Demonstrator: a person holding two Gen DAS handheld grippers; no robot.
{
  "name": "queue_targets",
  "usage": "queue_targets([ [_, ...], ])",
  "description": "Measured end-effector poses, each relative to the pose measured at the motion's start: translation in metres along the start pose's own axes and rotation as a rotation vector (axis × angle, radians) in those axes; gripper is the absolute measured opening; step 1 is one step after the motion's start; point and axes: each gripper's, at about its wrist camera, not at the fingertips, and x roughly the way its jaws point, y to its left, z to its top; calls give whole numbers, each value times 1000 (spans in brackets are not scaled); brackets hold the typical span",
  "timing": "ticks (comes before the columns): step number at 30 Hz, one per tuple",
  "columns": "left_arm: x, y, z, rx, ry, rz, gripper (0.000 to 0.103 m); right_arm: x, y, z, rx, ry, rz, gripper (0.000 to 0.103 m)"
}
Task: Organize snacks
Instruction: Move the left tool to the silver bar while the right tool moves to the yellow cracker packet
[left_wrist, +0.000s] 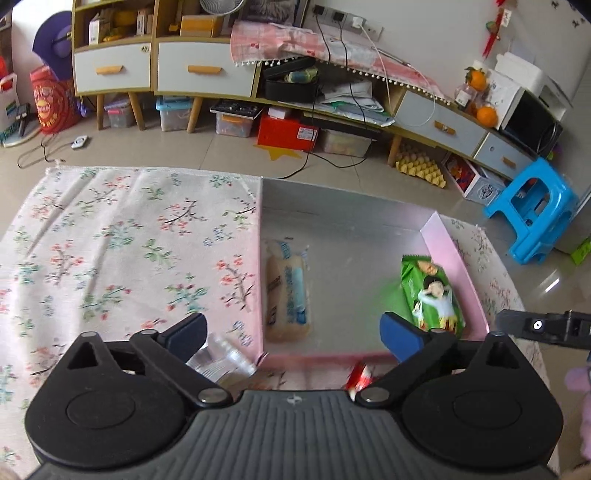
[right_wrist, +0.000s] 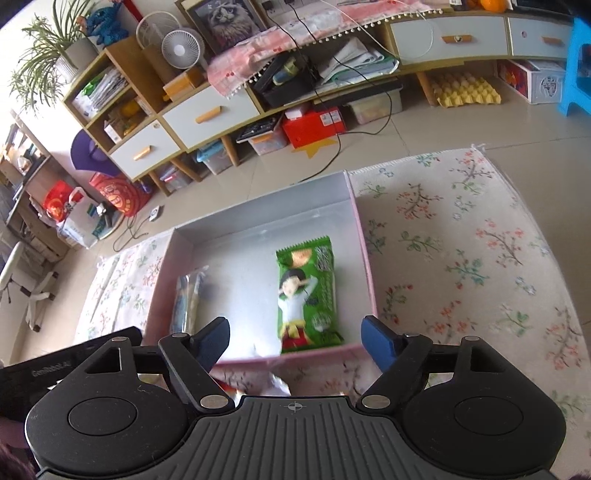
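The green snack packet (right_wrist: 308, 291) lies flat in the pink-walled box (right_wrist: 364, 258), lower centre of the right wrist view, lengthwise along the box's right wall and just beside it. A pale blue-and-cream snack packet (left_wrist: 288, 291) lies against the opposite wall, mid-frame in the left wrist view. Both are loose; nothing touches them.

The left tongs (left_wrist: 293, 332) stand wide and empty, hanging above the box's near edge at the bottom of that frame. The right tongs (right_wrist: 293, 341) are also spread apart with nothing between them, hovering over the near wall.

Outside the box, at the bottom of the left view, a silvery wrapper (left_wrist: 221, 360) and a red-and-white wrapper (left_wrist: 360, 376) lie on the floral cloth (left_wrist: 110, 240) covering the tabletop, close to the box's near wall; both are blurred and partly hidden behind the tongs.

The step in hand looks like fetching the next loose snack. To do it well, bring one set of tongs low over a wrapper, close across its narrow width rather than its crinkly end, lift clear of the wall, and set it in the bare middle between the two packets.
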Motion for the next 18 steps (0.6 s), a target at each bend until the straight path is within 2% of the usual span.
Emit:
queue_targets([
  [3, -5, 2, -7, 29, 9, 19, 102, -6, -4, -8, -16, 3, -16, 84],
  [10, -16, 9, -17, 74, 13, 55, 102, -15, -5, -22, -28, 22, -14, 85],
  [18, -22, 25, -29, 144, 21, 98, 102, -20, 17, -41, -108, 47, 8, 87],
])
